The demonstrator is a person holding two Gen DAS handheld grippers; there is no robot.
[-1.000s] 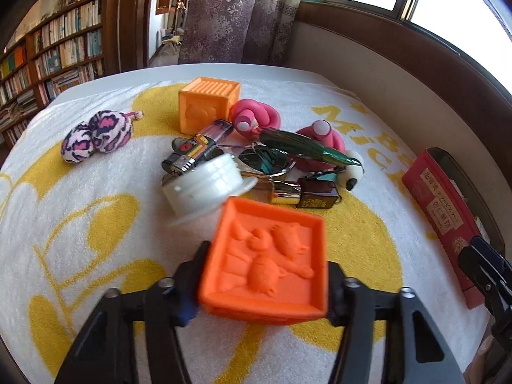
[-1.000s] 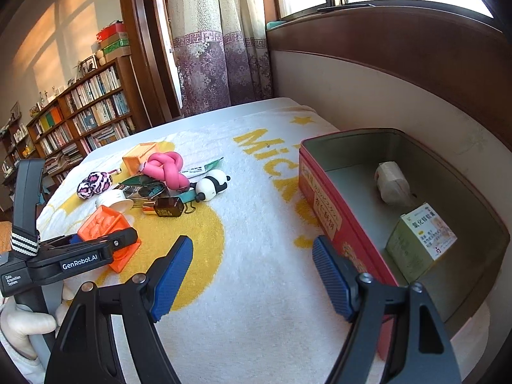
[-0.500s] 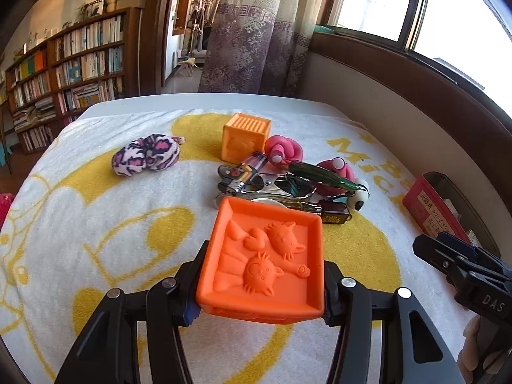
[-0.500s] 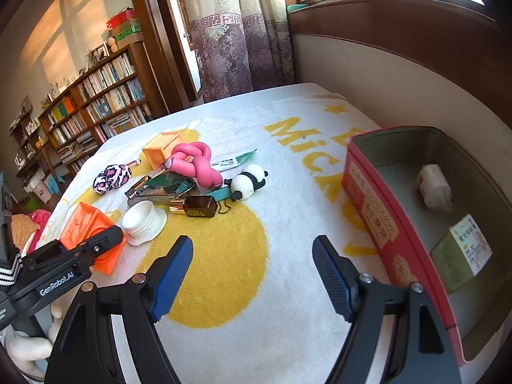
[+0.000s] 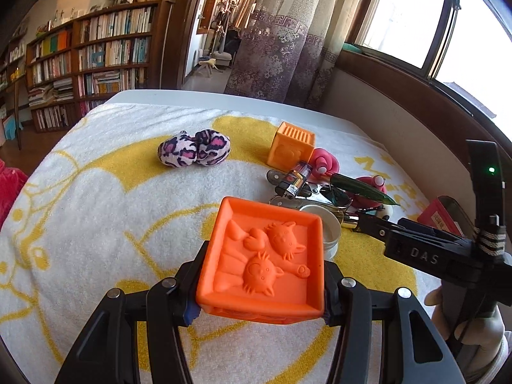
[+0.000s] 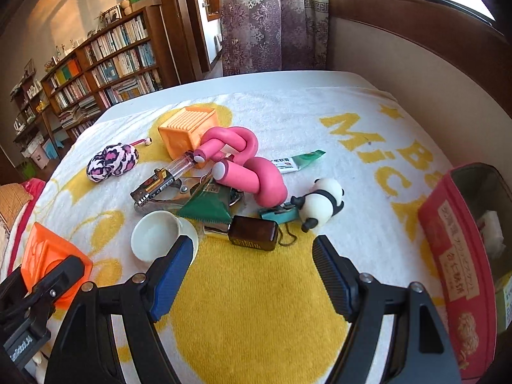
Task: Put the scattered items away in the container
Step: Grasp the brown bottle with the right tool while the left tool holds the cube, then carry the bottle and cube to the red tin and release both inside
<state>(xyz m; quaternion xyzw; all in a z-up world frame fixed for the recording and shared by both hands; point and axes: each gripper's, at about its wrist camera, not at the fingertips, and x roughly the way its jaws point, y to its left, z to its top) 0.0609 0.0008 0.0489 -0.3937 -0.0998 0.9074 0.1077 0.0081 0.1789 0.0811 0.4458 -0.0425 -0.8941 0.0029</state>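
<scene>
My left gripper (image 5: 260, 307) is shut on an orange soft block with cats in relief (image 5: 262, 256), lifted above the towel; the same orange block (image 6: 48, 256) shows at the lower left of the right wrist view. My right gripper (image 6: 252, 272) stands open, nothing between its blue pads, just short of the pile: a white cup (image 6: 156, 235), a brown bottle (image 6: 252, 233), a panda toy (image 6: 323, 203), a pink knotted tube (image 6: 246, 163), a green sachet (image 6: 208, 206), a lighter (image 6: 166, 177), an orange cube (image 6: 187, 131). The red tin (image 6: 454, 275) sits at the right.
A leopard-print scrunchie (image 5: 195, 152) lies apart at the back left of the yellow-and-white towel (image 5: 96, 224). Inside the tin lie a white packet (image 6: 491, 228) and a small box. A wall panel runs along the right; bookshelves stand beyond the bed.
The left gripper has drawn back and up with the orange block, away from the pile. The right gripper has swung left from the tin toward the pile, still open.
</scene>
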